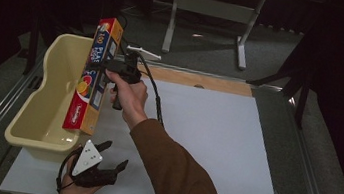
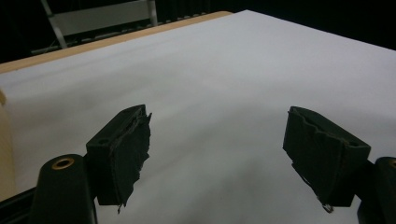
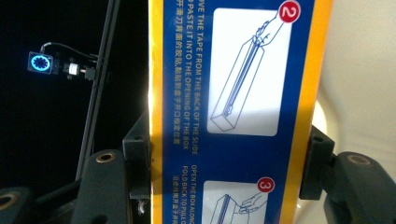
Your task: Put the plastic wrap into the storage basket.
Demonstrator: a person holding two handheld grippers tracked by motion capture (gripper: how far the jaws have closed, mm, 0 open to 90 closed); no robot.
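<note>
Cream tub [image 1: 50,106], left edge of white table [image 1: 213,148]; long foil box [image 1: 92,79], tilted over the tub's near right rim, pinched between the jaws of the right gripper [image 1: 108,66]; left gripper [image 1: 114,155], jaws spread, nothing between them, low over the table by the tub's near corner.

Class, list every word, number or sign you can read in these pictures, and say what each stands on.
"100" and "PLAS…": top of the long box in the high view; the lines below blur.
"PASTE IT INTO THE OPENING OF THE BOX": box back held in the right gripper.
Circled "2", "3": instruction panels there.
Chinese lines beside them: too small to read.
</note>
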